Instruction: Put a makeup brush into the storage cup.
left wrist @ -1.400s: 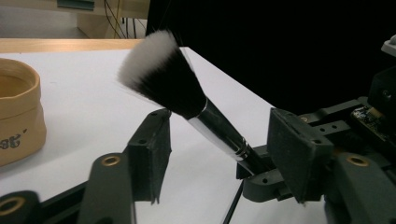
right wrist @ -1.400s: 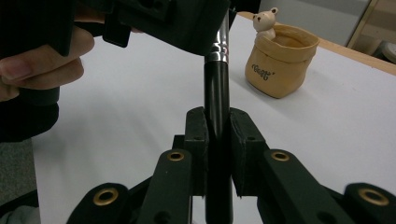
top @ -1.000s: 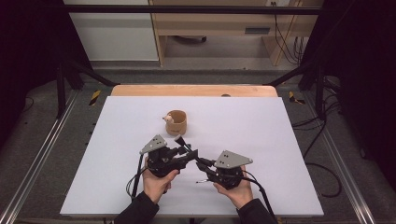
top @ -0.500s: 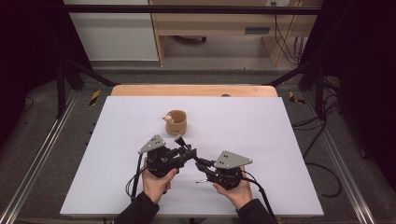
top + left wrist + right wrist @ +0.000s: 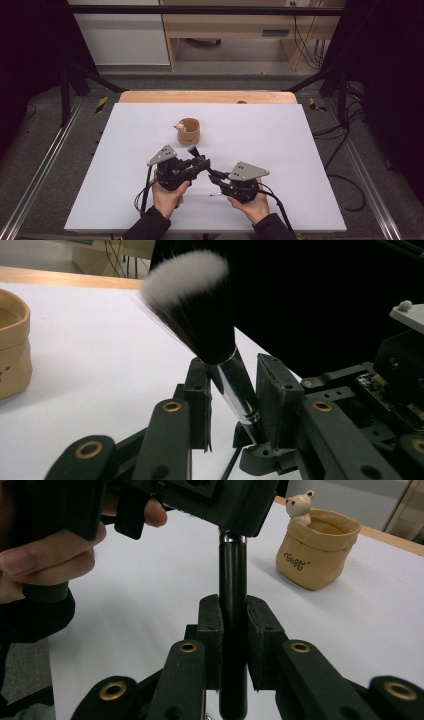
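Right gripper view: your right gripper [image 5: 232, 630] clamps the makeup brush [image 5: 232, 625] handle; your left gripper [image 5: 232, 395], jaws just closing, brackets the ferrule without clamping; the far pouch-shaped cup [image 5: 316, 547] awaits.

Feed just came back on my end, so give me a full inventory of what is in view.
makeup brush: one, black handle, silver ferrule, dark bristles with white tips, held between both grippers at the table's near middle.
pot: one, tan, small bear figure on its rim, standing at mid-table beyond the grippers.
table: one, white top, wooden far edge.
left gripper: one, black, jaws just closing around the ferrule, a gap at one pad.
right gripper: one, black, jaws clamped on the handle.
hands: two, at the near edge.
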{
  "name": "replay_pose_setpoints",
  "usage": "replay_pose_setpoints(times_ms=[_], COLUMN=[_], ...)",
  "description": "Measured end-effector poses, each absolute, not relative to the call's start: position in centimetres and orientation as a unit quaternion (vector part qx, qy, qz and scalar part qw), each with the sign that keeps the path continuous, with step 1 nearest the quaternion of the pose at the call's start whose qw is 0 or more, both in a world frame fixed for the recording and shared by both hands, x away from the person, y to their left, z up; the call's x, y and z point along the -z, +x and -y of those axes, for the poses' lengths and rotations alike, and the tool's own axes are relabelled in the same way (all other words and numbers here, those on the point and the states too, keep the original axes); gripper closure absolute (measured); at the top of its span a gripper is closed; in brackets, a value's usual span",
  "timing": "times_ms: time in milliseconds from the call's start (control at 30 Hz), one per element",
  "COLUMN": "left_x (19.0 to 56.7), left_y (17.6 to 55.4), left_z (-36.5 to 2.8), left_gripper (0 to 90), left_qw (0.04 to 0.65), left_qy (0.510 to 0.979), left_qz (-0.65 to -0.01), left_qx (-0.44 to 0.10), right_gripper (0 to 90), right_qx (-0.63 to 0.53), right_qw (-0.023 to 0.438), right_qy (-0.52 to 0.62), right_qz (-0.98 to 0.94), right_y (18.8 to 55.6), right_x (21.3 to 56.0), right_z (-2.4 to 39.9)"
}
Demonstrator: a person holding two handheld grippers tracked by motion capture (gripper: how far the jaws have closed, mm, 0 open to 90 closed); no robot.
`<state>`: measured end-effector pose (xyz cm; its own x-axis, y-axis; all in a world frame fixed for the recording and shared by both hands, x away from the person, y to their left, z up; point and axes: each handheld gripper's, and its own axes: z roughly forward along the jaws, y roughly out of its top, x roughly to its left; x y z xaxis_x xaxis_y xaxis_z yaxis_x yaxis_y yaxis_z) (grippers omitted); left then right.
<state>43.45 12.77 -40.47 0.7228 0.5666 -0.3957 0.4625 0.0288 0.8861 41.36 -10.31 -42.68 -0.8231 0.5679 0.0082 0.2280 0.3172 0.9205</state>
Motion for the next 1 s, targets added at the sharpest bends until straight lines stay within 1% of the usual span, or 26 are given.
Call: replay_pose_setpoints(times_ms=[333, 533, 833, 867, 900, 933, 1000], left_x=[40.35, 40.13, 39.98, 39.96, 39.93, 39.92, 39.88], left_y=[43.13, 42.74, 42.51, 42.48, 42.48, 42.53, 42.6], left_z=[-12.52, -12.31, -12.2, -12.16, -12.19, -12.3, -12.5], left_gripper=[72.7, 76.1, 76.8, 76.9, 76.9, 76.9, 76.9], left_qw=[0.619, 0.622, 0.62, 0.619, 0.617, 0.616, 0.616], left_qy=[0.696, 0.698, 0.703, 0.703, 0.705, 0.705, 0.705], left_qz=[-0.362, -0.352, -0.344, -0.345, -0.344, -0.344, -0.346], left_qx=[-0.041, -0.046, -0.054, -0.061, -0.065, -0.066, -0.07], right_gripper=[78.8, 78.8, 78.4, 76.4, 71.7, 68.8, 65.8], right_qx=[-0.525, -0.525, -0.528, -0.528, -0.53, -0.531, -0.536], right_qw=[0.162, 0.154, 0.147, 0.148, 0.146, 0.146, 0.144], right_qy=[0.249, 0.25, 0.251, 0.251, 0.253, 0.257, 0.261], right_qz=[-0.797, -0.799, -0.798, -0.798, -0.796, -0.794, -0.79], right_y=[41.4, 41.39, 41.38, 41.38, 41.37, 41.39, 41.46], right_x=[42.81, 42.9, 42.91, 42.92, 42.91, 42.88, 42.79], right_z=[10.13, 9.91, 9.84, 9.84, 9.85, 9.88, 10.09])
